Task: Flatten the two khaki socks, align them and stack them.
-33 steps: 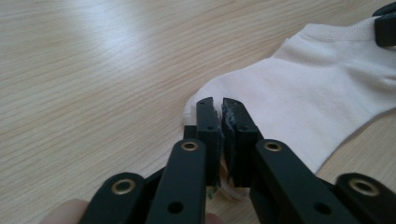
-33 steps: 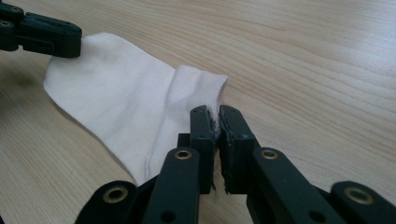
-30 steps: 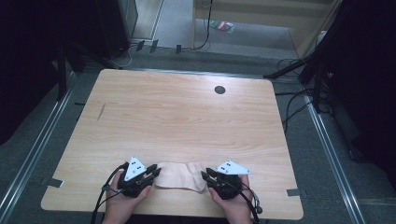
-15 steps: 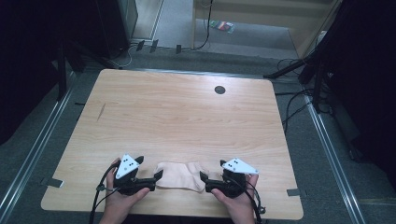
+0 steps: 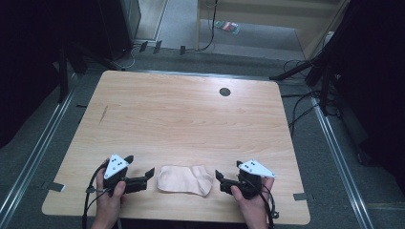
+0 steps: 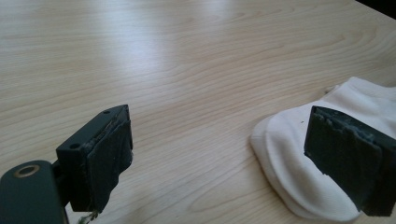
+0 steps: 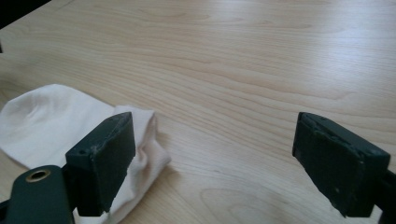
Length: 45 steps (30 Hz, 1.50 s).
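A pale, folded sock (image 5: 185,180) lies flat near the front edge of the wooden table (image 5: 191,119). My left gripper (image 5: 149,174) sits just left of it, held in a hand, and points right at it. Its jaws have just been opening and now stand open, with nothing between them. In the left gripper view the sock (image 6: 294,154) lies partly behind the right jaw of that gripper (image 6: 229,140). My right gripper (image 5: 218,177) is just right of the sock, has also just been opening, and is open and bare. In the right gripper view the sock (image 7: 51,121) lies behind the left jaw of that gripper (image 7: 219,154).
A round dark grommet hole (image 5: 225,91) is near the table's far edge, and a short dark mark (image 5: 103,113) is at its left. Cables trail on the grey floor (image 5: 305,109) to the right. Metal rails run along both sides of the table.
Both grippers have let go of the sock's ends and drawn apart, left one leftward, right one rightward. Their jaws went from shut to open. The sock stays flat on the table.
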Available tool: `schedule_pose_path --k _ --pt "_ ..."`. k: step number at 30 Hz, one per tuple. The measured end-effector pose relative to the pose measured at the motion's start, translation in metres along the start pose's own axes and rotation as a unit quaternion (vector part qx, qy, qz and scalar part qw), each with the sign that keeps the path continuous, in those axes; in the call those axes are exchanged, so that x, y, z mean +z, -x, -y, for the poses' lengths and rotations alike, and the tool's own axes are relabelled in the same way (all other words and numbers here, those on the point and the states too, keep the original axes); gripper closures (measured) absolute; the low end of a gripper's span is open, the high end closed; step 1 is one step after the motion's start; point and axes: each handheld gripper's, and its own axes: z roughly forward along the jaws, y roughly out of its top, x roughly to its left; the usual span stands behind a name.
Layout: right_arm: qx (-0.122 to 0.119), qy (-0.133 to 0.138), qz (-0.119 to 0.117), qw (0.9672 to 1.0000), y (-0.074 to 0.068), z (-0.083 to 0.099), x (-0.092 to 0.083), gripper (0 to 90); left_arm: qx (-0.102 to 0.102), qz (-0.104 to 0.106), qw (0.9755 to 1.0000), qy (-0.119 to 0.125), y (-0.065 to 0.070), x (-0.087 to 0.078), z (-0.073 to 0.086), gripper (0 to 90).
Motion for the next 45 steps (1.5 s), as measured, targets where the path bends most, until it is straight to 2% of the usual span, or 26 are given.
schedule_pose_path --k 12,23,27,31,34,37,45 --pt "0.000 -0.007 0.031 0.9995 0.024 0.006 -0.006 13.6 -0.020 -0.040 0.9990 0.000 -0.034 -0.015 0.006 8.1" --pt "0.017 -0.008 0.060 0.9980 0.049 0.010 -0.014 13.7 -0.029 -0.062 0.9977 -0.005 -0.058 -0.027 0.014 8.1" --pt "0.021 -0.010 0.069 0.9973 0.058 0.012 -0.018 13.7 -0.036 -0.067 0.9971 -0.005 -0.063 -0.027 0.016 8.1" --pt "0.024 -0.013 0.078 0.9966 0.067 0.015 -0.022 13.9 -0.033 -0.069 0.9970 -0.006 -0.065 -0.027 0.016 8.1" --pt "0.038 -0.014 0.078 0.9961 0.074 0.018 -0.026 14.0 -0.032 -0.074 0.9967 -0.008 -0.067 -0.027 0.016 8.1" --pt "0.036 -0.018 0.085 0.9955 0.080 0.022 -0.030 14.0 -0.031 -0.079 0.9964 -0.009 -0.071 -0.029 0.017 8.1" --pt "0.051 -0.024 0.111 0.9923 0.102 0.032 -0.042 14.6 -0.044 -0.108 0.9932 -0.003 -0.095 -0.047 0.023 8.1"
